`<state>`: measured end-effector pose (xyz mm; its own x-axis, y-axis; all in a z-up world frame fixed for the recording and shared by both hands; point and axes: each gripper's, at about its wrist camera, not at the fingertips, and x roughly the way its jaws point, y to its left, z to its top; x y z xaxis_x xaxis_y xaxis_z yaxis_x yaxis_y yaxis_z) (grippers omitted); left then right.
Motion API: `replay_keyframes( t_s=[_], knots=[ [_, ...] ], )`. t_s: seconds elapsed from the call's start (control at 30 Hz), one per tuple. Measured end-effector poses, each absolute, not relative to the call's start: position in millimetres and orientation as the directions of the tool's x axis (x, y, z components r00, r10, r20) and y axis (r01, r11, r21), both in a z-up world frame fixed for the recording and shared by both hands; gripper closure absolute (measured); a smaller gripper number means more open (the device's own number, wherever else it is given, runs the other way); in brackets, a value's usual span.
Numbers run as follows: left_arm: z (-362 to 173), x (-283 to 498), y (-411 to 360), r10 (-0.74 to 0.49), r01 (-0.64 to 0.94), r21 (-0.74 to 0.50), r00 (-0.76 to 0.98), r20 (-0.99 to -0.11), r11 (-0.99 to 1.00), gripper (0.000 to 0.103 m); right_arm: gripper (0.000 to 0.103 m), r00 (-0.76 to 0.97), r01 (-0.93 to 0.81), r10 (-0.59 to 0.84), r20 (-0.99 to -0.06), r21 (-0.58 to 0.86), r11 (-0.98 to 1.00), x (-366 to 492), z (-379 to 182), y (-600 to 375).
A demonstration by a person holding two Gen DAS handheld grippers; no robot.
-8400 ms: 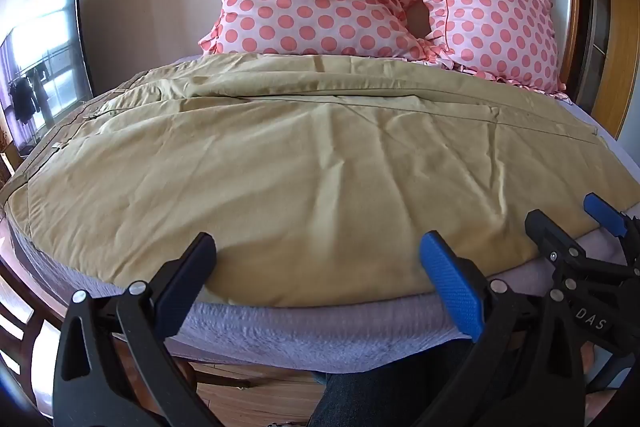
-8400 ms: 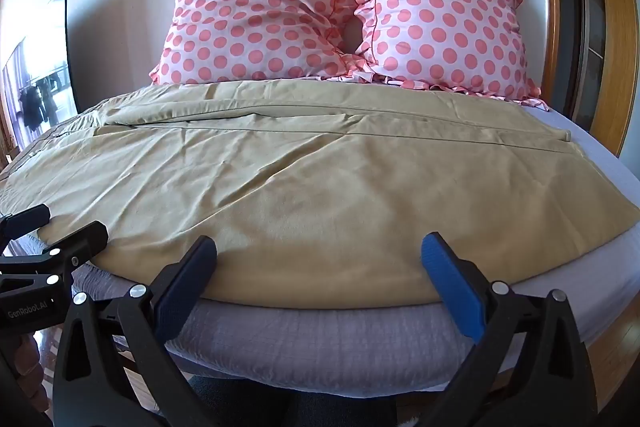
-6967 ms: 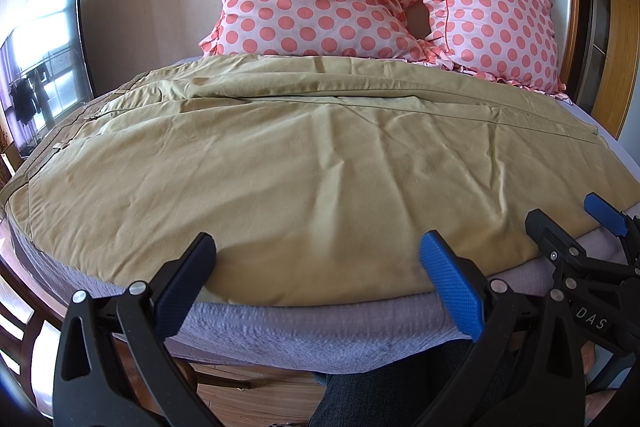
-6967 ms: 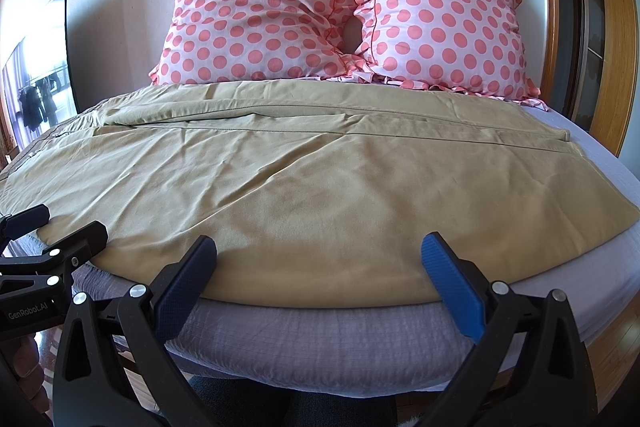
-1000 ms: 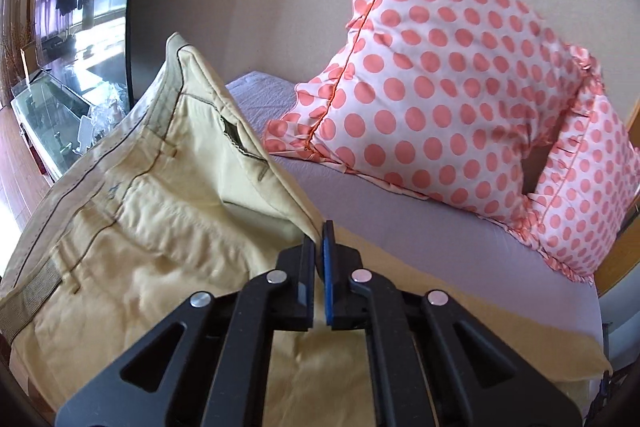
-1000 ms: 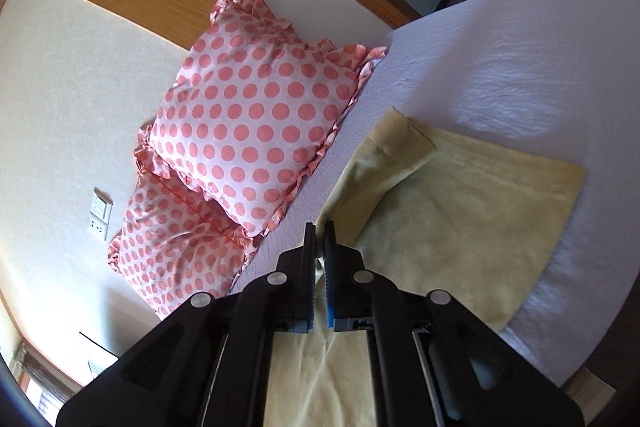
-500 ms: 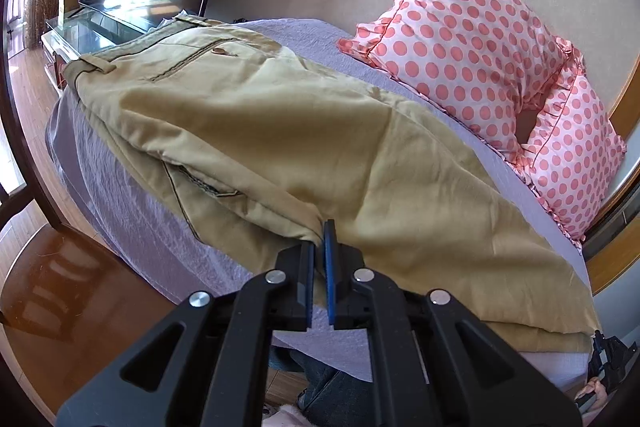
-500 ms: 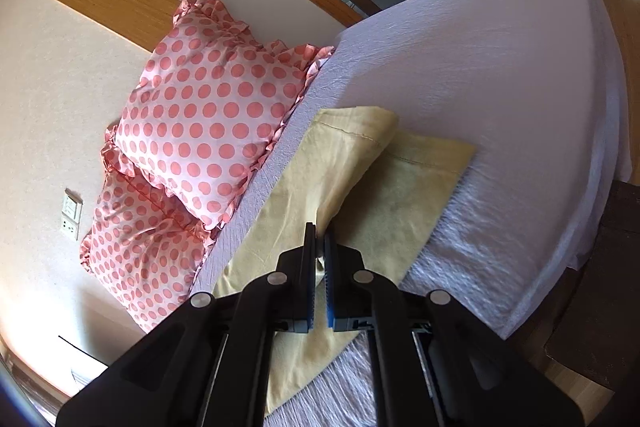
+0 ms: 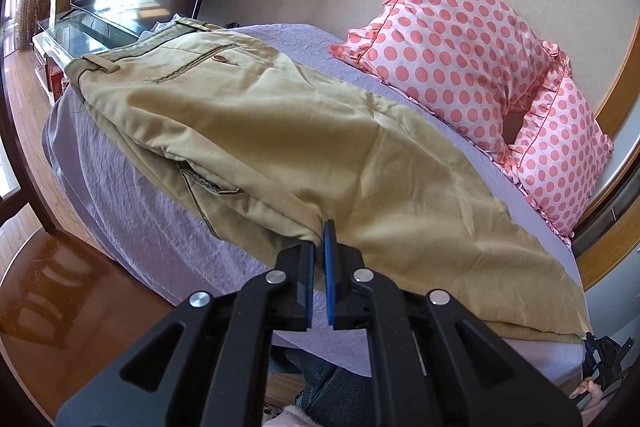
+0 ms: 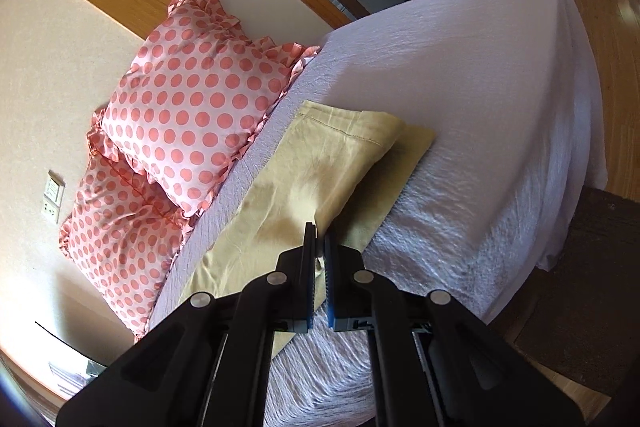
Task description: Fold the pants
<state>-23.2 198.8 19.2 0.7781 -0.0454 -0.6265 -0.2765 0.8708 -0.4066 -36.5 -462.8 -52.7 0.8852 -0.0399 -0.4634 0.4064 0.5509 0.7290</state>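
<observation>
Tan pants [image 9: 304, 131] lie lengthwise across the lilac bed, one leg folded over the other. The waistband and a back pocket [image 9: 192, 63] are at the far left. My left gripper [image 9: 319, 239] is shut on the near edge of the upper layer by the seat. In the right wrist view the leg hems [image 10: 348, 135] lie one on the other. My right gripper [image 10: 316, 239] is shut on the near edge of the upper leg of the pants [image 10: 280, 203]. The right gripper also shows at the lower right of the left wrist view [image 9: 600, 359].
Two pink polka-dot pillows [image 9: 452, 27] [image 10: 192, 103] lean on the wall at the head of the bed. The bed sheet [image 10: 472, 99] is bare past the hems. A TV and glass cabinet [image 9: 100, 3] stand left of the bed. Wooden floor [image 9: 52, 287] lies below the bed edge.
Both grippers shut on the far edge of the pants and carried it over toward me. In the last half second the upper layer has settled lower onto the bed.
</observation>
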Motion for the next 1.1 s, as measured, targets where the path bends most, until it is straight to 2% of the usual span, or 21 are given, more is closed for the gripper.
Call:
replay_keyframes(
  t_s=[0.1,0.13,0.17,0.2,0.27,0.33,0.43,0.57,0.6,0.63,0.67,0.7,0.77,0.87,1.0,1.1],
  knots=[
    [17,-24,201,-0.056,-0.269,-0.414,0.78,-0.623,0.87,0.098,0.099,0.88,0.418,-0.059,-0.472,0.708,0.569,-41,-49,-459],
    [16,-24,201,-0.057,-0.267,-0.41,0.777,-0.627,0.872,0.095,0.098,0.874,0.428,-0.063,-0.481,0.703,0.567,-42,-49,-460],
    [16,-23,201,-0.059,-0.262,-0.404,0.774,-0.63,0.877,0.095,0.091,0.866,0.447,-0.074,-0.494,0.702,0.555,-43,-49,-461],
    [16,-25,202,-0.061,-0.255,-0.403,0.778,-0.625,0.879,0.093,0.074,0.852,0.481,-0.098,-0.515,0.694,0.536,-46,-49,-463],
    [17,-31,201,-0.061,-0.239,-0.394,0.786,-0.615,0.887,0.085,0.049,0.844,0.512,-0.148,-0.516,0.688,0.514,-53,-48,-469],
    [20,-38,200,-0.039,-0.234,-0.372,0.801,-0.598,0.898,0.069,0.048,0.837,0.525,-0.17,-0.52,0.676,0.517,-52,-49,-473],
    [24,-49,201,0.015,-0.254,-0.342,0.821,-0.57,0.905,0.052,0.049,0.842,0.515,-0.173,-0.51,0.668,0.537,-46,-50,-474],
    [26,-62,214,0.035,-0.274,-0.379,0.848,-0.529,0.884,0.046,0.06,0.869,0.443,-0.092,-0.487,0.681,0.583,-28,-54,-463],
    [25,-64,218,0.036,-0.278,-0.389,0.85,-0.526,0.878,0.044,0.071,0.874,0.427,-0.079,-0.479,0.68,0.596,-24,-55,-460],
    [23,-65,221,0.033,-0.283,-0.399,0.848,-0.528,0.872,0.043,0.076,0.874,0.425,-0.08,-0.479,0.675,0.603,-21,-56,-457],
    [22,-65,225,0.024,-0.283,-0.413,0.847,-0.53,0.866,0.043,0.095,0.873,0.435,-0.109,-0.476,0.656,0.616,-20,-55,-455],
    [20,-66,228,0.01,-0.28,-0.432,0.848,-0.53,0.858,0.042,0.1,0.895,0.381,-0.073,-0.439,0.671,0.636,-16,-53,-454],
    [16,-66,234,-0.02,-0.273,-0.473,0.85,-0.526,0.838,0.038,0.1,0.909,0.347,-0.069,-0.411,0.654,0.672,-7,-38,-443],
    [12,-66,239,-0.054,-0.263,-0.524,0.857,-0.513,0.81,0.033,0.1,0.946,0.197,0.021,-0.324,0.624,0.756,17,1,-405],
    [10,-66,237,-0.066,-0.258,-0.543,0.86,-0.506,0.799,0.025,0.1,0.932,-0.113,0.284,-0.227,0.561,0.82,50,50,-312],
    [12,-66,235,-0.085,-0.234,-0.555,0.869,-0.488,0.798,0.021,0.1,0.817,-0.364,0.527,-0.232,0.501,0.785,63,65,-223]
  ],
)
